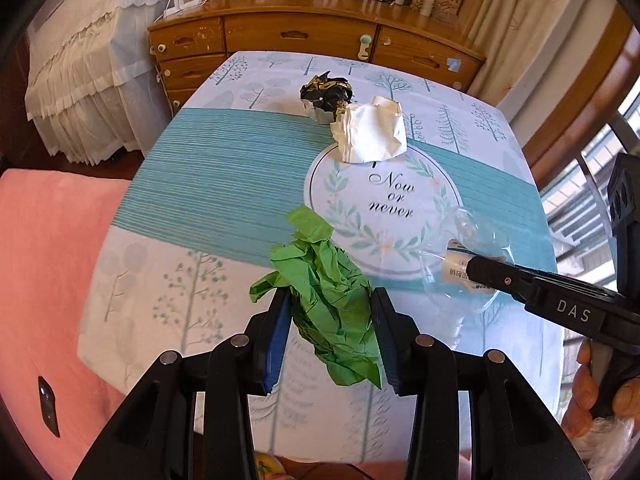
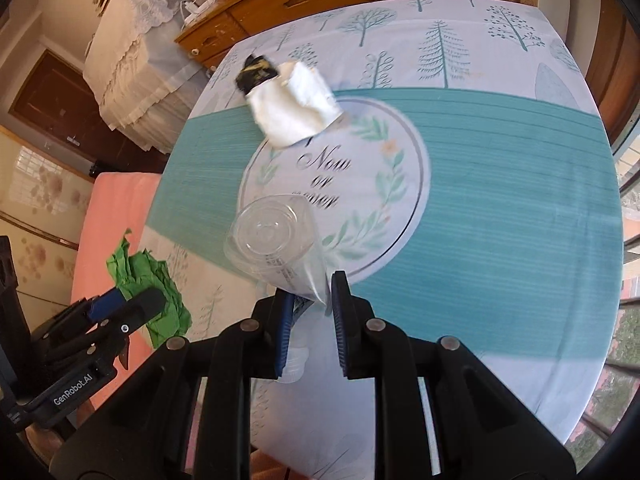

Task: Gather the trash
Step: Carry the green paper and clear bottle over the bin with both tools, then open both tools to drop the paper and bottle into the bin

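Note:
My left gripper [image 1: 331, 300] is shut on a crumpled green paper [image 1: 328, 300] and holds it above the near part of the table [image 1: 224, 176]. My right gripper [image 2: 311, 292] is shut on a clear plastic bottle [image 2: 272, 244], its base pointing away; its white cap lies between the fingers near the camera. In the left wrist view the bottle [image 1: 460, 256] shows at the right in the right gripper [image 1: 476, 266]. In the right wrist view the green paper [image 2: 148, 280] shows in the left gripper [image 2: 132, 300]. A crumpled white tissue [image 1: 372, 130] [image 2: 296, 108] and a black-and-gold foil wrapper [image 1: 326, 94] [image 2: 254, 70] lie on the far table.
The table wears a tree-print cloth with a teal band. A wooden dresser [image 1: 304, 36] stands behind it. A pink cushion [image 1: 44, 280] lies to the left, and a lace-covered piece of furniture [image 1: 88, 60] stands at far left. Windows are at the right.

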Motion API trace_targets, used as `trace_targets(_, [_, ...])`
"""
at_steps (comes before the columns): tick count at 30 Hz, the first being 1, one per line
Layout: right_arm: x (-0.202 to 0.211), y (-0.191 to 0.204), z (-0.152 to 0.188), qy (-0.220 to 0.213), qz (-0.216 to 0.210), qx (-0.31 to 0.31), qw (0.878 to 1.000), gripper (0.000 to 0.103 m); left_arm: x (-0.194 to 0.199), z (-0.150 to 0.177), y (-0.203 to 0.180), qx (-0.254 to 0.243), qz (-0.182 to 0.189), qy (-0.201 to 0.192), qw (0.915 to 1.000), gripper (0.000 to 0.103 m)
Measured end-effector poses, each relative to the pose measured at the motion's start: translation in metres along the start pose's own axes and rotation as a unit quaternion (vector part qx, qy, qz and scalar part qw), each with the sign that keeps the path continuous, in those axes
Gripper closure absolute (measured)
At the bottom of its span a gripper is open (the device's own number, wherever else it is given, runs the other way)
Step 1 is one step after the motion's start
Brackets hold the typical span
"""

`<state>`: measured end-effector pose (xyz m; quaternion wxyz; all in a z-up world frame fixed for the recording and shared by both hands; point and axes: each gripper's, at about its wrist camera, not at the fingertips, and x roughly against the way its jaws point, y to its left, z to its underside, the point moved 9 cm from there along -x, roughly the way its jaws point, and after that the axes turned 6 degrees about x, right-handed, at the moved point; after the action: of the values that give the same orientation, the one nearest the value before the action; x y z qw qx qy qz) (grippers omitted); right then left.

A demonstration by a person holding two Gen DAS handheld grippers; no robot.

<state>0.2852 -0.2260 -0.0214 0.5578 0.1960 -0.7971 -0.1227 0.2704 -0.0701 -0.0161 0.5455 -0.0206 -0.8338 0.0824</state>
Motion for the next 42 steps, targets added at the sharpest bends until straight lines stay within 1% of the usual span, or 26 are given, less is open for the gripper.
trace_targets(5, [0.015,0.050,0.045,-0.011,0.023,-0.008,1.000,0.087,0.034,0.040,0.029,-0.044,0.032,-0.007,0.9985,0.063])
trace_targets(6, [0.017,0.060,0.056,-0.014,0.029,-0.013,0.999,0.087,0.044,0.053,0.038,-0.059,0.042,-0.008,0.9974,0.063])
trace_targets(7, [0.019,0.071,0.070,-0.016,0.036,-0.020,0.999,0.087,0.049,0.061,0.044,-0.067,0.047,-0.008,0.9966,0.063])
trace_targets(9, [0.020,0.090,0.095,-0.017,0.047,-0.035,0.998,0.087,0.063,0.088,0.063,-0.092,0.060,-0.008,0.9939,0.063])
trace_targets(12, [0.015,0.120,0.142,-0.012,0.065,-0.052,0.996,0.087,0.073,0.124,0.086,-0.121,0.064,-0.002,0.9906,0.063])
trace_targets(15, [0.006,0.142,0.181,0.007,0.074,-0.074,0.994,0.087,0.078,0.161,0.111,-0.126,0.075,0.023,0.9889,0.063])
trace_targets(17, [0.002,0.152,0.199,0.018,0.083,-0.074,0.994,0.087,0.079,0.181,0.126,-0.124,0.080,0.038,0.9884,0.063])
trace_targets(21, [-0.008,0.163,0.230,0.041,0.111,-0.067,0.991,0.087,0.068,0.209,0.146,-0.120,0.082,0.056,0.9878,0.063])
trace_targets(23, [-0.019,0.162,0.246,0.055,0.136,-0.058,0.987,0.087,0.054,0.224,0.149,-0.119,0.078,0.068,0.9875,0.063])
trace_targets(24, [-0.025,0.161,0.252,0.061,0.144,-0.054,0.986,0.087,0.044,0.236,0.154,-0.115,0.077,0.078,0.9874,0.063])
trace_targets(26, [-0.045,0.158,0.270,0.079,0.158,-0.046,0.983,0.087,0.024,0.248,0.154,-0.109,0.074,0.090,0.9872,0.063])
trace_targets(27, [-0.056,0.153,0.275,0.087,0.160,-0.046,0.982,0.087,0.009,0.260,0.157,-0.106,0.072,0.096,0.9871,0.063])
trace_targets(28, [-0.070,0.148,0.285,0.096,0.162,-0.047,0.981,0.087,-0.002,0.266,0.157,-0.105,0.070,0.099,0.9870,0.063])
trace_targets(32, [-0.123,0.124,0.327,0.123,0.176,-0.046,0.976,0.087,-0.062,0.304,0.167,-0.096,0.055,0.118,0.9868,0.063])
trace_targets(33, [-0.136,0.117,0.336,0.129,0.177,-0.047,0.975,0.087,-0.082,0.316,0.172,-0.090,0.050,0.123,0.9870,0.063])
trace_targets(37, [-0.190,0.086,0.377,0.151,0.184,-0.053,0.970,0.087,-0.139,0.348,0.181,-0.070,0.043,0.137,0.9872,0.062])
trace_targets(39, [-0.214,0.069,0.394,0.157,0.188,-0.056,0.968,0.087,-0.161,0.361,0.185,-0.067,0.036,0.138,0.9875,0.062])
trace_targets(42, [-0.243,0.048,0.407,0.164,0.191,-0.062,0.966,0.087,-0.195,0.374,0.190,-0.062,0.031,0.139,0.9879,0.062])
